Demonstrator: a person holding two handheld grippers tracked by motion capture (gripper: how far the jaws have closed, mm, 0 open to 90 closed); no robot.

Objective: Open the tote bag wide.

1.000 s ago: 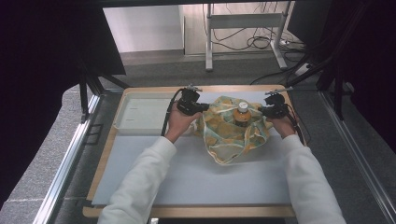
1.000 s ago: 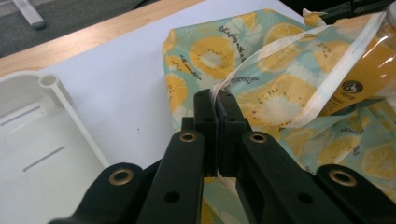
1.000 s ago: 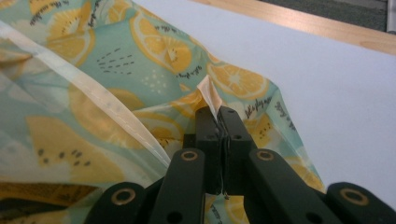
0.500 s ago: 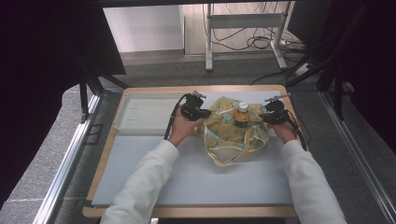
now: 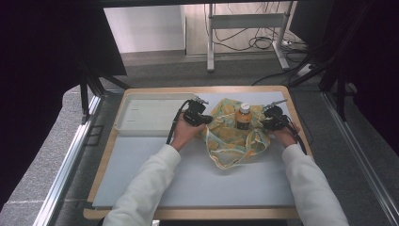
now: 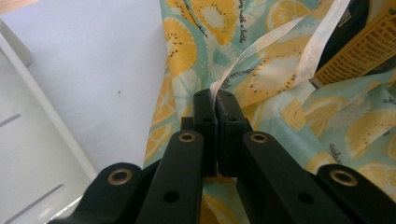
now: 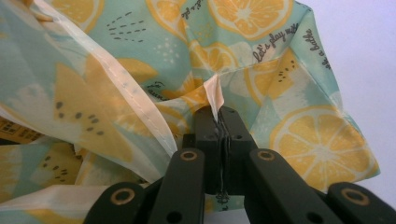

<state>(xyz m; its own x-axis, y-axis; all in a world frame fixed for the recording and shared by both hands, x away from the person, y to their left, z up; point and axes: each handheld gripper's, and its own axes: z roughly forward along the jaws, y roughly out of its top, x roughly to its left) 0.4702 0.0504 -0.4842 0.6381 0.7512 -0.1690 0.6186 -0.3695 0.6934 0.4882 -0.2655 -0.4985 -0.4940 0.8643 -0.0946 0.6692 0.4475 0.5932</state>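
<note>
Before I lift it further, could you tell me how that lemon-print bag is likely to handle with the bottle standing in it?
The bag looks thin and floppy: it lies crumpled, so it will probably sag between the left gripper and right gripper. The bottle stands upright, tall and narrow, and may well tip as the fabric shifts.

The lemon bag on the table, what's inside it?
A bottle with an orange cap and a dark and yellow label stands inside the lemon-print bag. Its top pokes out; the fabric covers its lower part. Whether anything else lies in there cannot be seen.
</note>
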